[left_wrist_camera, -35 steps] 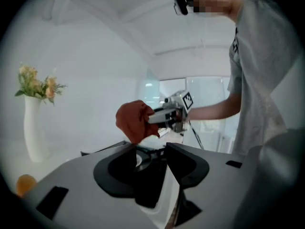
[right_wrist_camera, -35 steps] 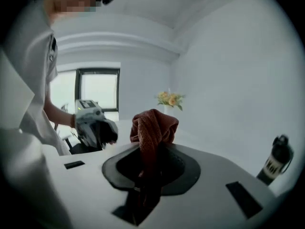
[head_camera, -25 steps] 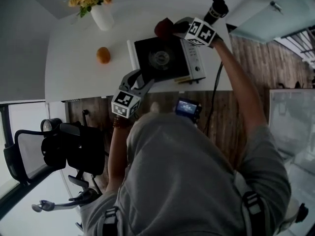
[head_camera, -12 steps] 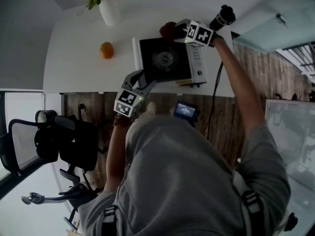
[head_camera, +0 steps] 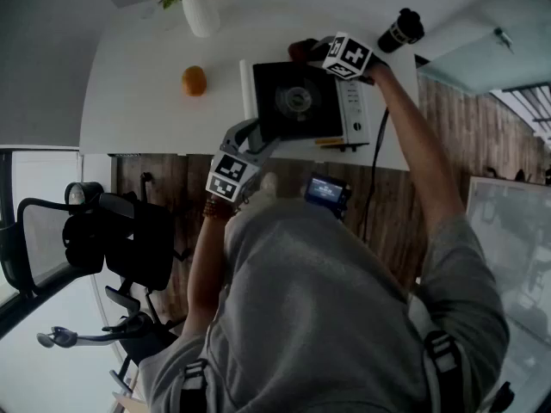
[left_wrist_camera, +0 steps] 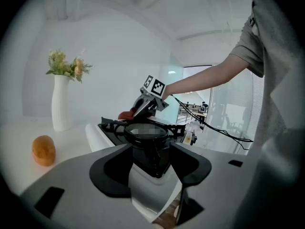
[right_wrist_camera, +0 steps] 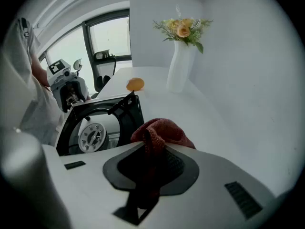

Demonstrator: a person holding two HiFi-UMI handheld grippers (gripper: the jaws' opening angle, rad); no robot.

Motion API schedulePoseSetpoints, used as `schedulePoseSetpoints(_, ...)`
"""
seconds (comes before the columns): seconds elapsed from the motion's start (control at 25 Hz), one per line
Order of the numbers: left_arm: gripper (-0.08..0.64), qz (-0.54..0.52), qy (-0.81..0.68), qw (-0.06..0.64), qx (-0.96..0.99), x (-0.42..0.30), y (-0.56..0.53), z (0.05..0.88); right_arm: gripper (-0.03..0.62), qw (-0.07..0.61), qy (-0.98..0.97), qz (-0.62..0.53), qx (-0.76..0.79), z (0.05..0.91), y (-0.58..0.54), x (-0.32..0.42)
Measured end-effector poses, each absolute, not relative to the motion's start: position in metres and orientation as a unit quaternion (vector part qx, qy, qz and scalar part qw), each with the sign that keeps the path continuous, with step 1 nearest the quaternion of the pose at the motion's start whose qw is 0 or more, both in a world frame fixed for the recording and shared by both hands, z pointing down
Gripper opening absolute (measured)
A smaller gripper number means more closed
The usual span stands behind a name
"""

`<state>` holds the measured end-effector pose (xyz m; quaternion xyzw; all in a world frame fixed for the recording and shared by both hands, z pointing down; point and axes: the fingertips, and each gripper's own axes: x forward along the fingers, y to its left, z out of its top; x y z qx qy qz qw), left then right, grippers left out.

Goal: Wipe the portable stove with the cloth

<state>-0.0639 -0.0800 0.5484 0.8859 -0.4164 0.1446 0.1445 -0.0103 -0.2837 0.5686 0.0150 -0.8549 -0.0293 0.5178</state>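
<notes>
STEP: cloth gripped, wiping not begun | RIGHT: your right tool [right_wrist_camera: 152, 163] has just closed, now clamped on the crumpled red cloth [right_wrist_camera: 162, 130] at the upper edge of the black-topped silver portable stove [head_camera: 301, 101] | LEFT: left tool [left_wrist_camera: 152, 156] clamps the stove's lower-left corner | NEXT: drag the cloth across the black top.

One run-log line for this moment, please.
left claw: clamped on portable stove, near corner | right claw: jaws just closed on red cloth, at stove's far edge | wipe: cloth not yet on stove top
</notes>
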Motion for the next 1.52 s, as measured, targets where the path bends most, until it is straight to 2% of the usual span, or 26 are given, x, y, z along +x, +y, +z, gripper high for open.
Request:
schedulePoseSetpoints(0.28, 0.255, 0.189, -0.405, 0.116, 0.887, -0.051, -0.074, 0.553, 0.066, 0.528, -0.847, -0.063, -0.003, 0.569, -0.273, -0.032)
schedulePoseSetpoints(0.64, 0.255, 0.178, -0.408, 0.128, 0.886, -0.052, -0.075, 0.552, 0.066, 0.516, -0.853, -0.075, -0.032, 0.569, -0.249, -0.098)
schedulePoseSetpoints(0.92, 0.255, 0.183, -0.408, 0.125, 0.886, -0.054, -0.076, 0.555, 0.066, 0.502, -0.862, -0.071, -0.006, 0.565, -0.249, -0.117)
schedulePoseSetpoints(1.04, 0.255, 0.168, -0.402, 0.122, 0.892, -0.055, -0.074, 0.550, 0.066, 0.451, -0.890, -0.063, 0.029, 0.558, -0.247, -0.112)
schedulePoseSetpoints(1.32, 0.255, 0.125, -0.435, 0.071, 0.889, -0.075, -0.088, 0.507, 0.067, 0.238, -0.956, -0.003, 0.169, 0.462, -0.243, -0.073)
schedulePoseSetpoints(1.52, 0.255, 0.084, -0.467, 0.032, 0.880, -0.082, -0.104, 0.462, 0.067, 0.130, -0.965, 0.001, 0.230, 0.399, -0.224, -0.033)
